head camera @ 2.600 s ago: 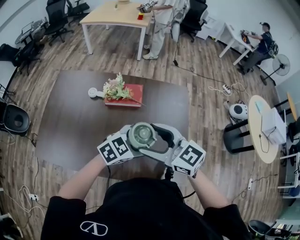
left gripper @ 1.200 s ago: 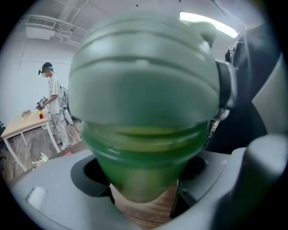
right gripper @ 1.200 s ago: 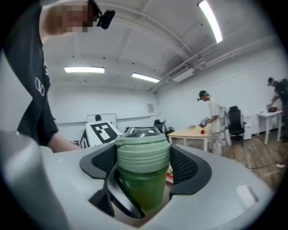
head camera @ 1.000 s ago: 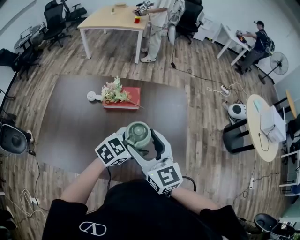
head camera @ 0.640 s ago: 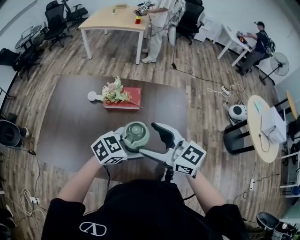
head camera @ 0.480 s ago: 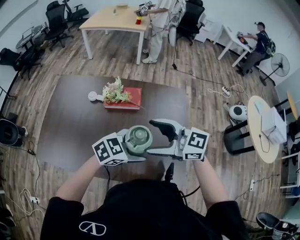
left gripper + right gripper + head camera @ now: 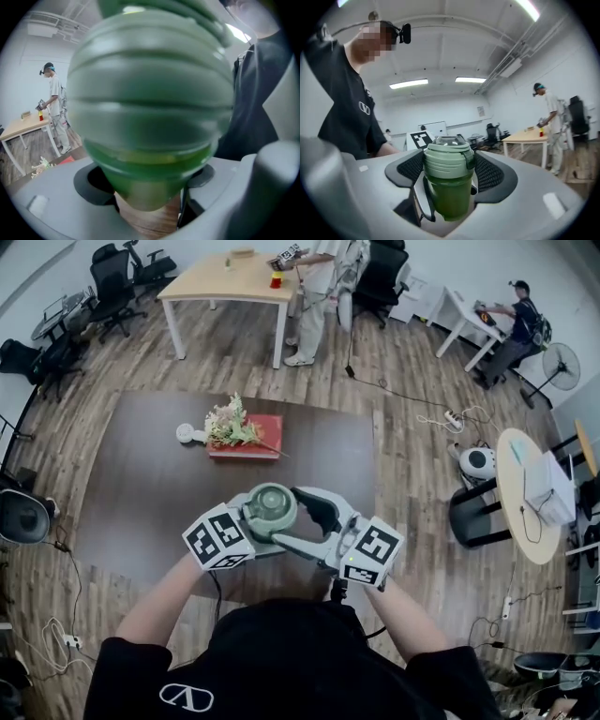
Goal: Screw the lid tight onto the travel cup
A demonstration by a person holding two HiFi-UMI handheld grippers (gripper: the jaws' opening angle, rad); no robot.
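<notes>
The travel cup (image 7: 449,197) is a see-through deep green, and its lid (image 7: 447,157) a pale, milky sage green, ribbed in bands. The table (image 7: 141,484) is plain dark brown. The floor (image 7: 422,446) is streaky brown wood planking. The box (image 7: 246,439) is red, the flowers (image 7: 228,420) pinkish-white with green leaves. The shirt (image 7: 281,662) is black with a white logo.

The cup (image 7: 449,199), translucent dark green, was held upright above the table (image 7: 141,493), close to its near edge. Its lid (image 7: 447,161), pale green and ribbed with a clear top, sat level on the cup's mouth.
</notes>
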